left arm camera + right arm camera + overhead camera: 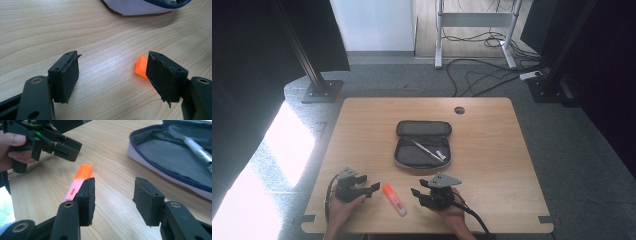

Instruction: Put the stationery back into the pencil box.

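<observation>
A: Starting at the near edge of the worktop (492, 165), what sits there?

B: Both hands. The left tongs (368, 187) and the right tongs (418, 194) hover just inside that edge, each with its jaws spread wide and nothing between them. The orange highlighter (394, 199) lies flat between the two, cap end pointing far and left, touching neither.

A: Room to move?

B: Bare wood to the left of the left tongs and to the right of the right tongs, out to both side edges. Beyond the highlighter, a strip of free wood reaches the open pencil case (423, 144).

A: Do the gripper views add anything?

B: The left gripper view shows only the highlighter's orange cap (140, 67), peeking past its right jaw, with the case's pale outer edge (140, 7) farther off. The right gripper view shows the highlighter's pink barrel with printing (75, 187) beside its left jaw, and the left tongs (71, 148) beyond it.

A: And farther out?

B: A silver pen (426, 150) and a small white piece lie inside the case. A cable hole (459, 110) sits near the far edge; past it, cables on the floor.
</observation>
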Demonstrator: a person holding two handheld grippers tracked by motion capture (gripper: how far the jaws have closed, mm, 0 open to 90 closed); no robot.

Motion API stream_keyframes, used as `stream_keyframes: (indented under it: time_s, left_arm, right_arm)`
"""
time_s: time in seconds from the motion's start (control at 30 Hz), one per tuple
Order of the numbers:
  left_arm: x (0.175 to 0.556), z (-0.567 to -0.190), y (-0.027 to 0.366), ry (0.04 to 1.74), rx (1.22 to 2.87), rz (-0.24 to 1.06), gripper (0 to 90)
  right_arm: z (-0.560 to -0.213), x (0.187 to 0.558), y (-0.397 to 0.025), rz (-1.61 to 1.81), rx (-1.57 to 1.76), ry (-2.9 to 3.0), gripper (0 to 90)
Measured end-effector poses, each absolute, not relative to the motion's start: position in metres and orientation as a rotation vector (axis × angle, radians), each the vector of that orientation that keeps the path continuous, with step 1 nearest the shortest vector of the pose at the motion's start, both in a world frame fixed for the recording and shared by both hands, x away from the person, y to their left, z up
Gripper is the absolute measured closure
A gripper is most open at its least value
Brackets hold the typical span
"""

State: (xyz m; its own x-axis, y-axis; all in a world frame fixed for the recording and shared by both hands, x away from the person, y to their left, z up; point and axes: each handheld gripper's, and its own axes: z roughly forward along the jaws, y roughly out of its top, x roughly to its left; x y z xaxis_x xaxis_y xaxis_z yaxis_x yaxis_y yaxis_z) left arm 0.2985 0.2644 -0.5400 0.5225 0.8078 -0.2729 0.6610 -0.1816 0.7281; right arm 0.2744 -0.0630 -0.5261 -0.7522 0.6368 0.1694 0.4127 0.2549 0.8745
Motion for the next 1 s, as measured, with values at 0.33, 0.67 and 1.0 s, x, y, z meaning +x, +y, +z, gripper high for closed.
stream_keyframes:
  time_s: [0.33,0.67,1.0]
  left_arm:
    - [0.299,-0.540,0.264,1.206,1.918,0.217,27.0]
    - [0.299,-0.540,0.263,1.203,1.919,0.217,27.0]
    - [0.299,-0.540,0.263,1.204,1.920,0.217,27.0]
  right_arm:
    - [-0.530,0.270,-0.052,1.500,0.960,2.340,50.9]
    - [-0.534,0.264,-0.035,1.502,0.943,2.386,51.4]
    - [-0.538,0.260,-0.020,1.476,0.917,2.426,51.5]
